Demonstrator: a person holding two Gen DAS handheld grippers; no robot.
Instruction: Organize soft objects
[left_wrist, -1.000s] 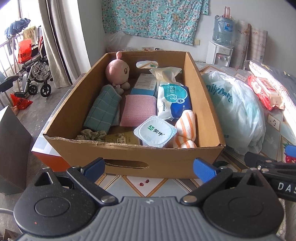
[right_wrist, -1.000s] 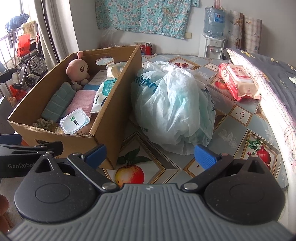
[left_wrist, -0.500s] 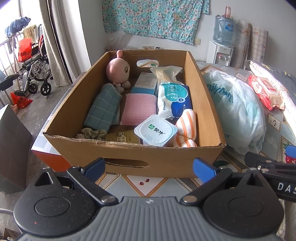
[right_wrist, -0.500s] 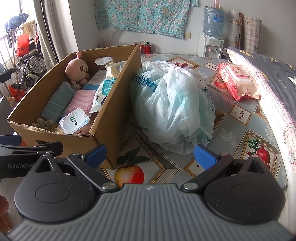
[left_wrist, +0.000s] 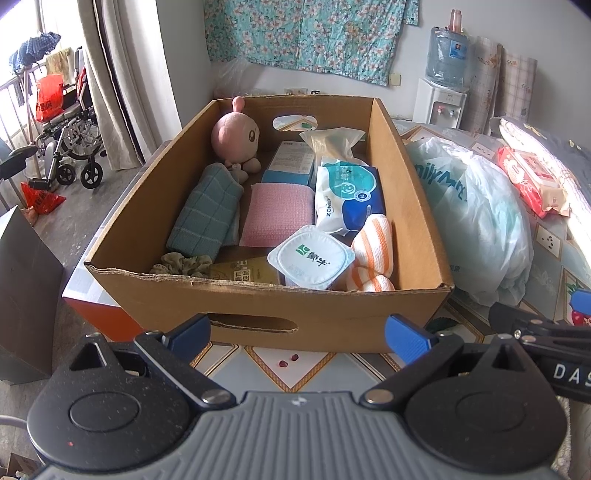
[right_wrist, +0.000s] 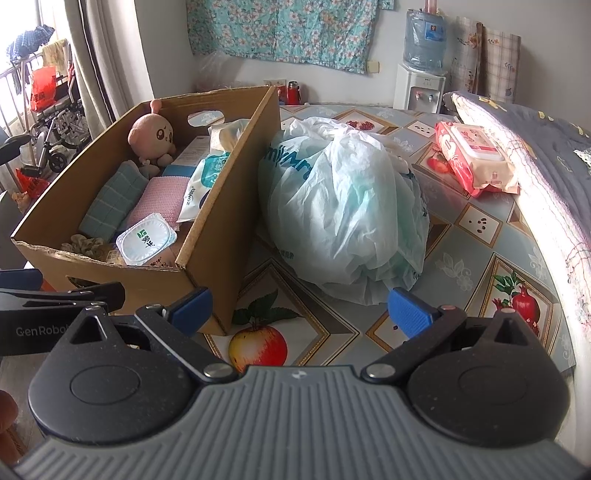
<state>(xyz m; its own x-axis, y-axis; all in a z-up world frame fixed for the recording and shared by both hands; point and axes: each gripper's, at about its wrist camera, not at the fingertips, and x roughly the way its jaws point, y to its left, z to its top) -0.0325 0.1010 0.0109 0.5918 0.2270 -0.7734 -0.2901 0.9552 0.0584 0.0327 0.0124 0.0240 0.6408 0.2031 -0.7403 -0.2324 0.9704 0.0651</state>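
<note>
A cardboard box (left_wrist: 325, 314) (right_wrist: 236, 206) on the table holds a pink plush toy (left_wrist: 234, 134) (right_wrist: 151, 134), a teal checked cloth (left_wrist: 203, 218), a pink cloth (left_wrist: 277, 214), an orange-striped cloth (left_wrist: 371, 254), a wipes pack (left_wrist: 349, 199), a white tub (left_wrist: 312, 260) (right_wrist: 146, 243) and a scrunchie (left_wrist: 181, 264). My left gripper (left_wrist: 297, 334) is open, empty, just short of the box's near wall. My right gripper (right_wrist: 299, 310) is open, empty, between the box corner and a stuffed white plastic bag (right_wrist: 347, 214) (left_wrist: 476, 221).
A red wipes pack (right_wrist: 474, 157) lies far right by a grey quilt (right_wrist: 546, 147). The table (right_wrist: 476, 251) has a fruit-print cover. A wheelchair (left_wrist: 70, 144) stands on the floor at left, a water dispenser (right_wrist: 421, 74) by the back wall.
The left gripper has edged slightly closer to the box. The right view is nearly unchanged. Both stay open and empty.
</note>
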